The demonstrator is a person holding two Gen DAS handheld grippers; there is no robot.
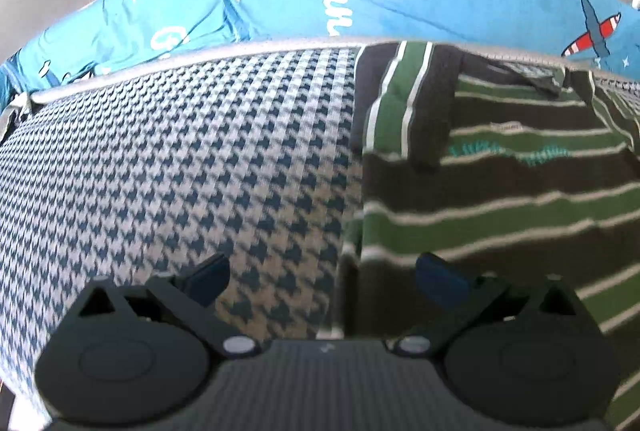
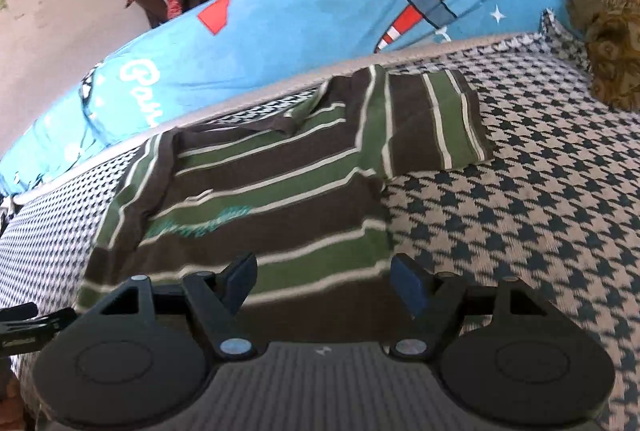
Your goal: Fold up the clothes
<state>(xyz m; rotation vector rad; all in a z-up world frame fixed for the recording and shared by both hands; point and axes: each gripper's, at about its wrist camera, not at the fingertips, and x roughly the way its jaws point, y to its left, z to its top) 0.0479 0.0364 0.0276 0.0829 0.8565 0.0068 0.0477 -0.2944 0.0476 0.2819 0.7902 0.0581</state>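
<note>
The striped shirt, brown and green with thin white lines, lay spread flat on the houndstooth-patterned surface. In the right wrist view it filled the centre and ran from about 8 o'clock up to 1 o'clock, where one sleeve lay folded inward across the shoulder. A small teal print showed on the chest. The right gripper hung just above the shirt's lower hem with its blue-tipped fingers set wide apart and nothing between them. In the left wrist view the left gripper straddled the shirt's side edge, one fingertip over bare houndstooth at 8 o'clock, the other over striped cloth at 4 o'clock; its fingers were likewise spread, holding nothing. The shirt occupied the 2 to 5 o'clock portion of that view. A blue cushion with aeroplane prints bordered the surface at 12 o'clock. A brown furry item sat at 2 o'clock in the right view. Both frames were slightly motion-blurred.
</note>
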